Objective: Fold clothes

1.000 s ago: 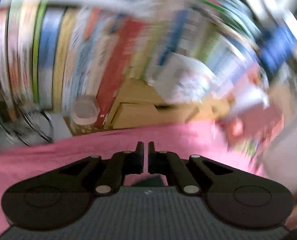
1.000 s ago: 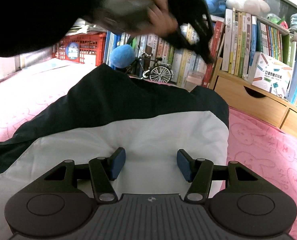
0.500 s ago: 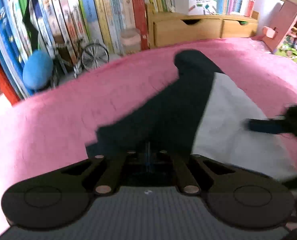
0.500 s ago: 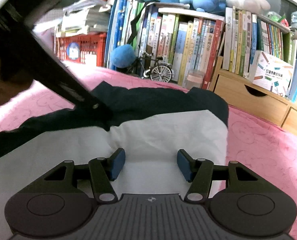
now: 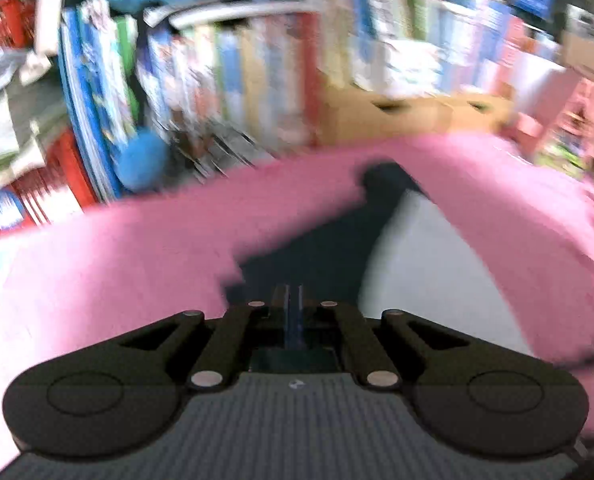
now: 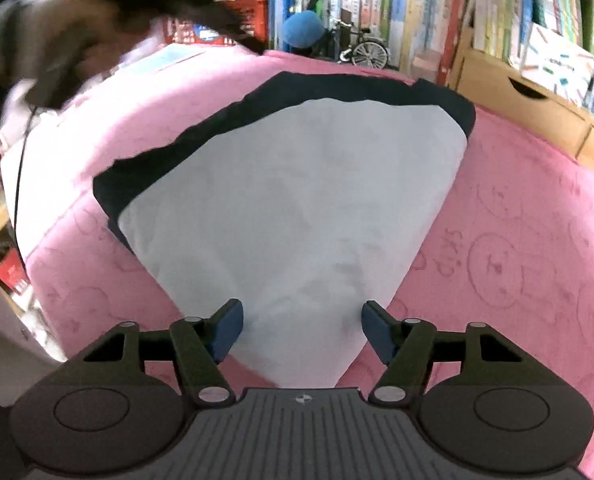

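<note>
The garment (image 6: 297,200) lies flat on the pink blanket (image 6: 517,240), and I use the blanket as the landmark for all places. It is a white and dark navy piece, already doubled, with the white panel on top and a navy band along its far and left edges. It sits about in the middle of the blanket, with pink showing all around it, and its far edge points toward the bookshelf (image 6: 377,8) beyond the blanket.

The right gripper (image 6: 301,330) hovers over the near, narrow end of the white panel. Its fingers stand wide apart and hold nothing; the blue pads (image 6: 227,330) are on either side of the cloth, and I cannot tell whether they touch it.

The left gripper (image 5: 293,312) is seen in a very blurred picture. Its fingers are closed together, and no cloth is seen between them, so it seems to hold nothing. It is above the navy part, near the left edge of the garment.

I judge the fabric to be light, thin and soft, like a knitted shirt. It will sag and slide, and it will not keep a shape alone. The blanket looks a little rough, so the lower layer may drag. The best place to take hold is a corner or a doubled edge, pinching both layers together, one gripper on each near corner, so the fold stays even.
</note>
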